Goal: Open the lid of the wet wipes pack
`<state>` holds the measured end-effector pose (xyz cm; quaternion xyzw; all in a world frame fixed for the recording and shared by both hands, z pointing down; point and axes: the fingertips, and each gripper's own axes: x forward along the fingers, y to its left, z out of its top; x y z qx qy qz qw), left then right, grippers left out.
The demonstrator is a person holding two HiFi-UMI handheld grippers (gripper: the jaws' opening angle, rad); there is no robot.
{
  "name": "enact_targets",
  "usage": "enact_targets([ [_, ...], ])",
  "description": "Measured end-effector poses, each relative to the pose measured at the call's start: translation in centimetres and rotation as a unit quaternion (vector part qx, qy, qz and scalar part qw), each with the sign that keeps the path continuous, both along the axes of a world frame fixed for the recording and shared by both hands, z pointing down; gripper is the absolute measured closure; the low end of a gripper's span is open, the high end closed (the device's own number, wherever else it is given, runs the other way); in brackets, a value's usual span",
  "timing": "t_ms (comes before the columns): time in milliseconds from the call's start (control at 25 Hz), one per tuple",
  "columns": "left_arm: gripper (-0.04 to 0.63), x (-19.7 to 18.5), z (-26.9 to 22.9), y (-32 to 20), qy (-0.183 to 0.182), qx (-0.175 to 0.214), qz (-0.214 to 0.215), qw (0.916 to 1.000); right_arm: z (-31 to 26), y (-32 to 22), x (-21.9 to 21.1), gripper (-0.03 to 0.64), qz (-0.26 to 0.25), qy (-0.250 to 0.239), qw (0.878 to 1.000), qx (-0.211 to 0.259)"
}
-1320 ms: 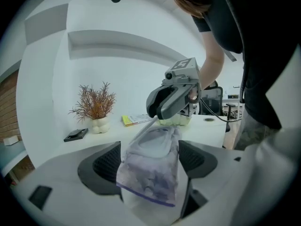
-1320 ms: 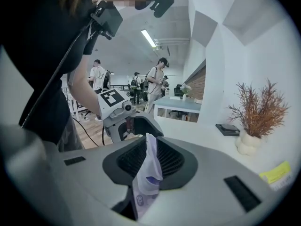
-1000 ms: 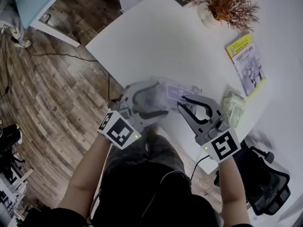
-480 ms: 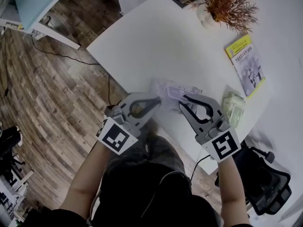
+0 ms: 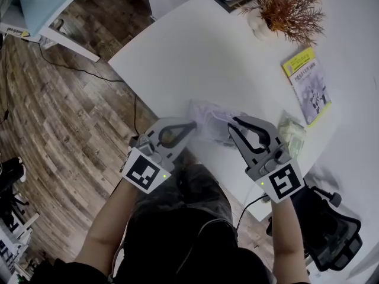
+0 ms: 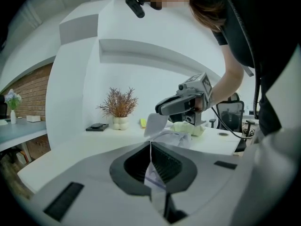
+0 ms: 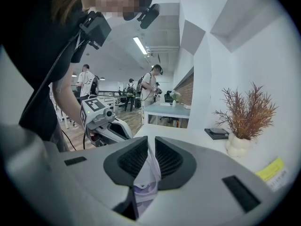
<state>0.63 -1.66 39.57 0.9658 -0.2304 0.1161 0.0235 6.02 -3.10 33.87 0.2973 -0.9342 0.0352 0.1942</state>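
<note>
At table point(image 5: 177, 70) edge, left gripper point(image 5: 192, 125) just pinched wipes pack point(image 5: 210, 118), seemingly; right gripper point(image 5: 233, 123) grips it.

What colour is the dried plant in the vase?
The dried plant is rusty orange-brown; the head view shows it best.

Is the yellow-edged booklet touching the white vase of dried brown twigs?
No, the yellow-edged booklet lies apart from the white vase, white table between.

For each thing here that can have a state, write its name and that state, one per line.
left gripper: just closed, shut on wet wipes pack
right gripper: shut on lid flap
lid flap: lifted, partly open
booklet: closed, lying flat
</note>
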Motion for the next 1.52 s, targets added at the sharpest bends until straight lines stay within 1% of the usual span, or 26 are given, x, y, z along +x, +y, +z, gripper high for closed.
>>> enact_targets([
  [160, 0.577, 0.1, 0.3, -0.4, 0.010, -0.017, -0.023, 0.9995, -0.2, -0.7, 0.4, 0.554, -0.001, -0.015, 1.000, -0.006],
  [360, 0.577, 0.3, 0.1, -0.9, 0.037, -0.029, -0.046, 0.9978, -0.4, -1.4, 0.5, 0.561, -0.011, -0.027, 1.000, -0.012],
  [600, 0.577, 0.6, 0.2, -1.0, 0.025, -0.041, -0.058, 0.9972, -0.5, -2.5, 0.9, 0.565, -0.011, -0.045, 0.999, -0.022],
  [800, 0.577, 0.6, 0.0, -1.2, 0.041, -0.044, -0.076, 0.9953, -0.4, -3.2, 1.2, 0.568, -0.011, -0.051, 0.998, -0.029],
  [920, 0.577, 0.5, 0.0, -1.4, 0.056, -0.056, -0.088, 0.9929, -0.3, -3.7, 1.3, 0.568, -0.012, -0.051, 0.998, -0.030],
  [1000, 0.577, 0.5, 0.1, -1.4, 0.054, -0.056, -0.089, 0.9929, -0.2, -3.9, 1.4, 0.568, -0.014, -0.054, 0.998, -0.033],
  [1120, 0.577, 0.6, 0.2, -1.3, 0.040, -0.046, -0.082, 0.9947, 0.0, -4.2, 1.5, 0.568, -0.018, -0.062, 0.997, -0.034],
  [1240, 0.577, 0.6, 0.3, -1.3, 0.033, -0.046, -0.086, 0.9947, 0.2, -4.7, 1.5, 0.568, -0.018, -0.071, 0.997, -0.036],
  [1440, 0.577, 0.6, 0.3, -1.2, 0.035, -0.048, -0.098, 0.9934, 0.3, -5.1, 1.6, 0.568, -0.017, -0.086, 0.995, -0.044],
  [1520, 0.577, 0.5, 0.3, -1.2, 0.042, -0.052, -0.105, 0.9923, 0.4, -5.2, 1.6, 0.568, -0.017, -0.088, 0.995, -0.048],
])
